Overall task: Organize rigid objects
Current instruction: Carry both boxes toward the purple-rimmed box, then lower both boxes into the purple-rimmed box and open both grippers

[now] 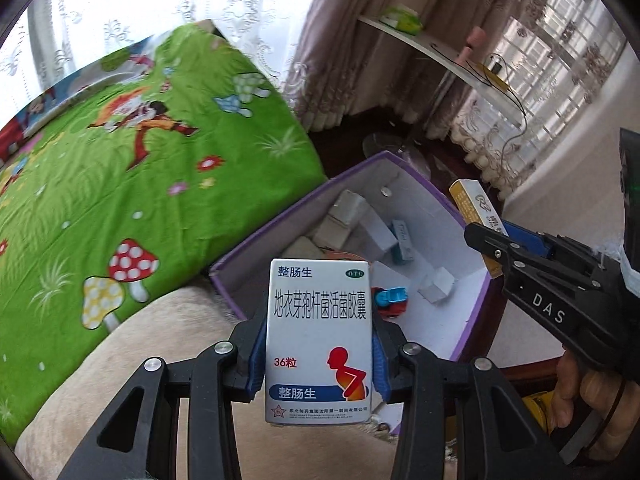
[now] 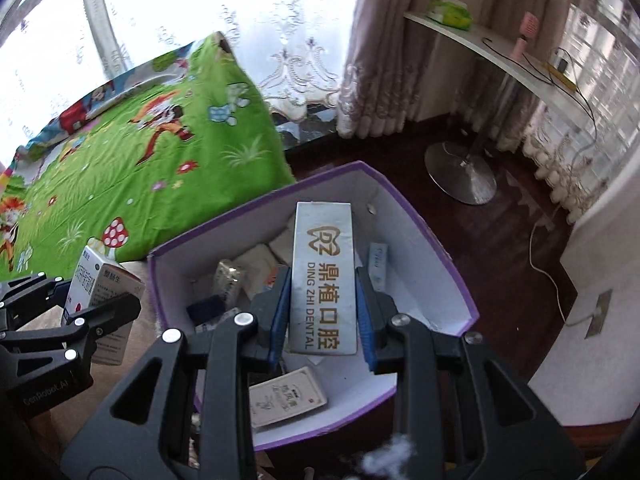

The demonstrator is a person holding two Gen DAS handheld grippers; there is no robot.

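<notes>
I had the left gripper (image 1: 319, 354) clamped on a white cardboard medicine box (image 1: 319, 344), the right gripper (image 2: 323, 316) clamped on a silver dental box (image 2: 323, 280), both above the open purple-edged white box (image 2: 420, 240).

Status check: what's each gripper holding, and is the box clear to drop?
Left gripper shut on white medicine box. Right gripper shut on silver dental box. Purple-rimmed box open, partly filled, nothing blocking.

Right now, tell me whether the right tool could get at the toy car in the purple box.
Probably not as things stand. The right tool is shut on the dental box, so it has no free grip. The toy car lies in the open-topped purple box, uncovered from above; dropping the dental box first would free the way.
</notes>
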